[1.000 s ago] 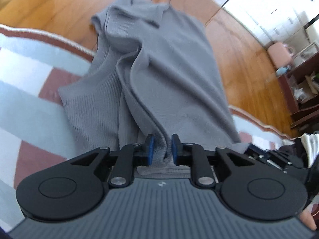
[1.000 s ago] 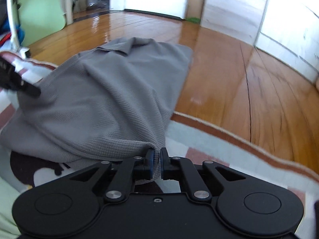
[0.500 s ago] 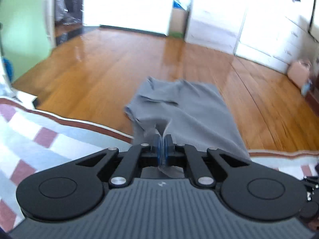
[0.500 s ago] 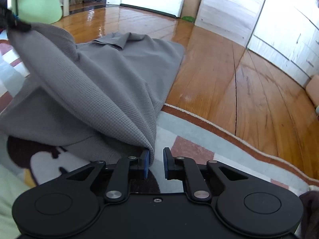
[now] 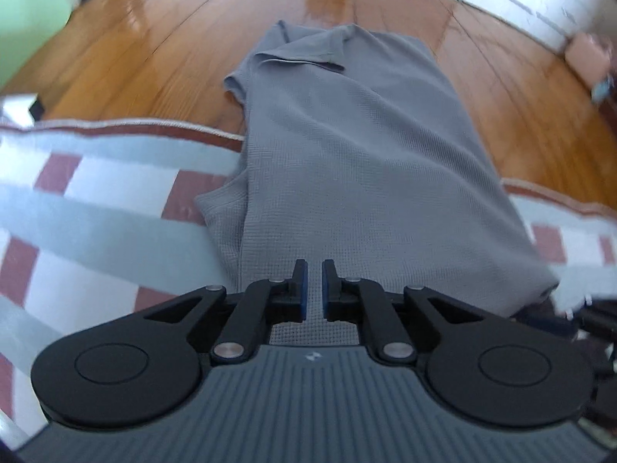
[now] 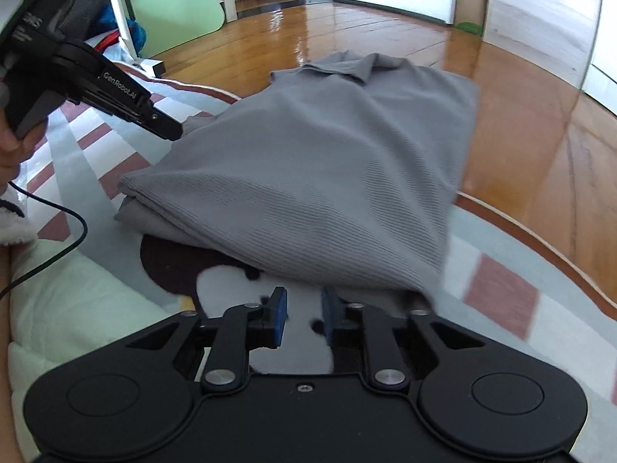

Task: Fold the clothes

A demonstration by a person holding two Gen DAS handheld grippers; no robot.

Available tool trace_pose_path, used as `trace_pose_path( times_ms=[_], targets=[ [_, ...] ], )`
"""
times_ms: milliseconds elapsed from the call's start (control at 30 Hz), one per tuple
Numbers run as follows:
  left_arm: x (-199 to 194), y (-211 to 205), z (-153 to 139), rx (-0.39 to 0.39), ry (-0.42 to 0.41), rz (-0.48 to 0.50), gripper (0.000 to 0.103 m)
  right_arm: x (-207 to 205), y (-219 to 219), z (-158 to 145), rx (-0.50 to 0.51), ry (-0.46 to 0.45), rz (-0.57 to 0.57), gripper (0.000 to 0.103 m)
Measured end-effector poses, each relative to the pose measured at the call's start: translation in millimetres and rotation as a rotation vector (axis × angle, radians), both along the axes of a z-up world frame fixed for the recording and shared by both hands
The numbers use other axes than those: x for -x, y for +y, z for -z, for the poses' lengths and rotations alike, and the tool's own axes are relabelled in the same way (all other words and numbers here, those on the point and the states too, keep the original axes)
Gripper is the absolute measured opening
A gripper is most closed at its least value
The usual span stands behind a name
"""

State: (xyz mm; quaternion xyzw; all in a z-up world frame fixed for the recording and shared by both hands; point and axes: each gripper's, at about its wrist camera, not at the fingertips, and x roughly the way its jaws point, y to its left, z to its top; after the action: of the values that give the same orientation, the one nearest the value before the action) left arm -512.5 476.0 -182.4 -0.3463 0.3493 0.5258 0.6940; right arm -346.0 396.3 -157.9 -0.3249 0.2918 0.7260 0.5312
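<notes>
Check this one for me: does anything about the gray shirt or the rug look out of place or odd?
Yes: the gray shirt straddles the rug edge, its collar end lying on the bare wood floor. A lower layer sticks out on its left side, so the fold is uneven. Both grippers have open jaws and hold nothing.

The right tool (image 6: 302, 318) hangs with its jaws apart and empty just before the near edge of the folded grey shirt (image 6: 327, 177), which lies half on the patterned rug (image 6: 501, 289), while the left tool (image 6: 166, 129) touches its left edge.
</notes>
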Motion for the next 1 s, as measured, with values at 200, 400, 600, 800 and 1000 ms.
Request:
trace_pose_path(
  times_ms=[200, 400, 600, 800, 1000],
  targets=[
    [-21, -3, -3, 0.009, -0.132, 0.242, 0.04, 14, 18, 0, -0.056, -0.097, 0.018, 0.031],
    [-57, -2, 15, -0.028, 0.023, 0.494, 0.057, 6, 30, -5, -0.087, -0.13, 0.064, 0.028],
    [-93, -2, 33, -0.064, 0.179, 0.742, 0.058, -21, 52, -1, -0.029, -0.087, 0.125, 0.027],
    [-75, 22, 28, -0.024, 0.011, 0.643, 0.058, -48, 73, 3, 0.028, -0.044, 0.186, 0.018],
    [-72, 32, 46, -0.056, 0.074, 0.579, 0.05, -80, 90, 3, 0.105, 0.102, 0.284, 0.0]
  ],
)
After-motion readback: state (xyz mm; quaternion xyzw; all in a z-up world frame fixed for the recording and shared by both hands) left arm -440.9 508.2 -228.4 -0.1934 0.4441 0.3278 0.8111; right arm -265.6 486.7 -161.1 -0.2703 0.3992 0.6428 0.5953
